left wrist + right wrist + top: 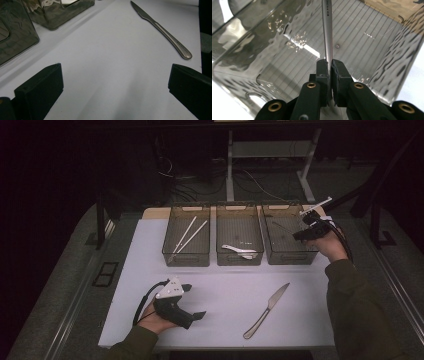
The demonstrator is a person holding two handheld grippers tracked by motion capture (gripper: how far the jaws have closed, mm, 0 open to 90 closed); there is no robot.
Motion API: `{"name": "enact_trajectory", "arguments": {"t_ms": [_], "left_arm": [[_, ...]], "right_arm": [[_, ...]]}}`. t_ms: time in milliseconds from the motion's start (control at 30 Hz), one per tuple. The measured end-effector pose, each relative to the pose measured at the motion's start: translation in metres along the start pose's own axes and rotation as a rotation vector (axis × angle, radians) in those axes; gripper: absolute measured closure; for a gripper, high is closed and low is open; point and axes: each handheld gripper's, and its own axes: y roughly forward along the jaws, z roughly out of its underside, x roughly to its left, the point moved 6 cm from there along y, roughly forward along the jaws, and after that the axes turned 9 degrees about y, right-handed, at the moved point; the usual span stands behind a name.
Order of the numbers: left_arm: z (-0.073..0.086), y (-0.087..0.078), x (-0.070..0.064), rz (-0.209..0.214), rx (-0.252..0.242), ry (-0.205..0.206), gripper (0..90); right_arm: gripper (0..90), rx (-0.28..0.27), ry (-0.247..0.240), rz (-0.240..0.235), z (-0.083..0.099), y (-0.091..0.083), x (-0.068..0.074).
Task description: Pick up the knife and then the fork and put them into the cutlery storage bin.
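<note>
The knife on the white mat is the landmark here; everything below is placed from it.

Left of the knife, low on the mat, sits the left gripper. Its jaws are spread wide and hold nothing. In the left gripper view the knife lies ahead and off to one side of the jaws, flat on the mat. Its long line runs slanted, with the handle near the front edge of the mat and the blade tip pointing up toward the bins. The left gripper is the nearer one to the knife, so I think it is the better one to go for it.

Behind the knife stand three clear bins in a row. The left bin holds chopsticks. The middle bin holds white spoons.

Behind the knife and to its right is the right bin. The right gripper is over it, well apart from the knife. Its jaws are pinched tight on a thin metal utensil. The utensil points down into the right bin. I cannot tell if its far end touches the bottom.

The mat is flat and smooth. The room around the table is dark.
</note>
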Motion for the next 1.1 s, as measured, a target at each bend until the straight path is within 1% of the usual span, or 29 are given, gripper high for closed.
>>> {"name": "enact_trajectory", "arguments": {"t_ms": [100,200,233,267,367,500,633,667,767,867,967,1100], "left_arm": [[0.0,0.0,0.0,-0.002,-0.003,-0.004,0.0],[0.0,0.0,0.0,-0.001,-0.004,-0.004,0.0],[0.0,0.0,0.0,0.0,-0.004,-0.004,0.0],[0.0,0.0,0.0,0.0,0.0,-0.002,0.0],[0.0,0.0,0.0,0.002,0.0,-0.001,0.0],[0.0,0.0,0.0,0.0,0.0,-0.002,0.0],[0.0,0.0,0.0,-0.001,0.001,-0.003,0.0],[0.0,0.0,0.0,-0.002,-0.001,-0.002,0.0],[0.0,0.0,0.0,-0.001,-0.001,-0.001,0.0],[0.0,0.0,-0.001,-0.002,-0.002,-0.003,0.0],[0.0,0.0,-0.001,0.0,-0.003,-0.004,0.0],[0.001,0.001,0.0,0.005,0.004,-0.006,0.0]], "right_arm": [[84.0,0.011,-0.009,0.01,0.0,0.004,0.001],[82.5,0.0,-0.002,0.013,0.0,0.006,0.0],[79.0,-0.011,0.009,0.014,-0.001,0.005,0.0],[77.8,-0.017,0.017,0.014,-0.001,0.005,0.0],[72.0,-0.031,0.02,0.005,-0.002,0.003,0.0],[63.1,-0.064,0.039,-0.029,-0.003,-0.003,0.002],[51.9,-0.131,0.071,-0.066,-0.004,-0.017,0.003],[50.8,-0.145,0.077,-0.072,-0.004,-0.022,0.004],[46.6,-0.187,0.074,-0.107,-0.002,-0.033,0.009],[45.3,-0.21,0.066,-0.148,0.002,-0.043,0.017],[45.0,-0.222,0.045,-0.197,0.009,-0.05,0.027],[44.9,-0.232,0.015,-0.226,0.021,-0.056,0.04]]}}
